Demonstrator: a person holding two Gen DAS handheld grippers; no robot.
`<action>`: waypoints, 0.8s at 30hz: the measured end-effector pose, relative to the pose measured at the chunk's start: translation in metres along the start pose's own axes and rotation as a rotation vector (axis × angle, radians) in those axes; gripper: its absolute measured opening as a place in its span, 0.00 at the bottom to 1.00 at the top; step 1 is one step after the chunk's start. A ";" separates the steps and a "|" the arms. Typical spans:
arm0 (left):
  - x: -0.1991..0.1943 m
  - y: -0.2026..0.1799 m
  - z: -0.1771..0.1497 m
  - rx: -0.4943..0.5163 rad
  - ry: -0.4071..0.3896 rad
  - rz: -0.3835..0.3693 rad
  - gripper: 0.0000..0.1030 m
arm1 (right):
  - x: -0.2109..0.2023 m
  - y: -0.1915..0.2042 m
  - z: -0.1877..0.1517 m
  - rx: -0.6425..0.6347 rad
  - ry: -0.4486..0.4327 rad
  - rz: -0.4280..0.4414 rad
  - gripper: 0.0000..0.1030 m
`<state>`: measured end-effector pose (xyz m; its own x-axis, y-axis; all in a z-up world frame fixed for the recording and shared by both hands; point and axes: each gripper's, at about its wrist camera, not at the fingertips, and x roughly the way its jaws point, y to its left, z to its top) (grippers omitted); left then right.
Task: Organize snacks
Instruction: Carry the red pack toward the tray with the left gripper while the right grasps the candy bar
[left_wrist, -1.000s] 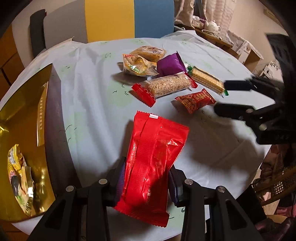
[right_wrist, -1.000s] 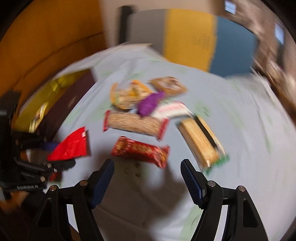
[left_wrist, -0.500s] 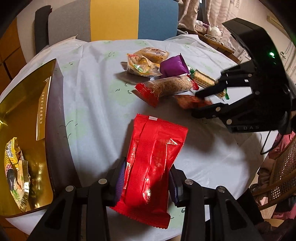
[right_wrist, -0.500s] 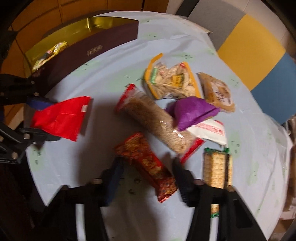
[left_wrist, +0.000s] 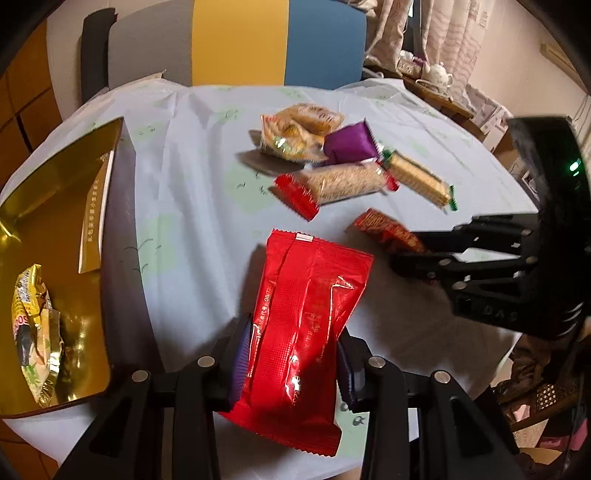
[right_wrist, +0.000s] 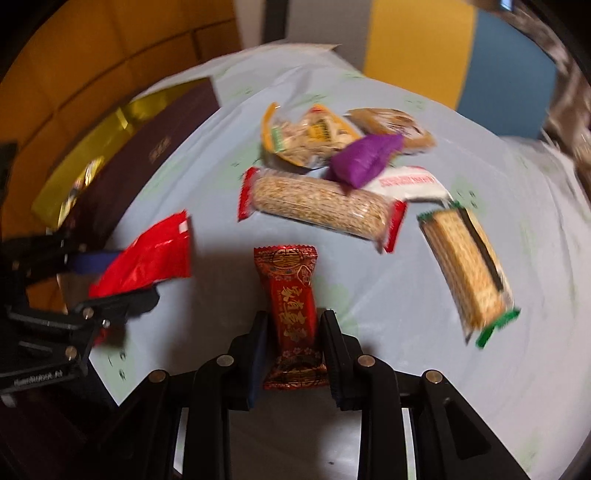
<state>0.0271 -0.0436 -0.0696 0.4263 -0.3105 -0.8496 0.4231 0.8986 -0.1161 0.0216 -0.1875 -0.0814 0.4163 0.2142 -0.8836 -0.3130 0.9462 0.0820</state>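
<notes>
Left claw (left_wrist: 291, 354) is gripping a large red packet (left_wrist: 303, 325) by its lower half, jaws pressing both sides, holding it just above the counter (left_wrist: 192, 192) near its front edge. At the far left, a gold-lined box (left_wrist: 55, 206) is sitting open with one yellow snack bag (left_wrist: 33, 332) already lying inside. Moving rightward, a loose pile of snacks is resting mid-counter: an orange bag (right_wrist: 306, 136), a purple packet (right_wrist: 365, 157), a long cereal bar (right_wrist: 321, 205) and a cracker pack (right_wrist: 469, 269). Right claw (right_wrist: 291, 350) has just been narrowing its jaws around a small red patterned candy (right_wrist: 291, 306), now pinching its lower part. Both wrappers are looking slick, so either could be slipping free during the carry toward the box.
</notes>
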 end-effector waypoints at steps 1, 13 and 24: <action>-0.005 -0.001 0.001 0.004 -0.017 -0.002 0.39 | -0.001 0.000 -0.003 0.015 -0.010 -0.004 0.28; -0.093 0.078 0.032 -0.277 -0.221 -0.081 0.39 | -0.002 0.004 -0.002 0.042 -0.042 -0.030 0.28; -0.044 0.202 0.066 -0.599 -0.101 0.054 0.39 | -0.004 0.005 -0.005 0.055 -0.050 -0.045 0.28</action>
<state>0.1463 0.1317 -0.0218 0.5210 -0.2614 -0.8126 -0.1119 0.9228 -0.3686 0.0142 -0.1847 -0.0795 0.4717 0.1814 -0.8629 -0.2458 0.9669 0.0689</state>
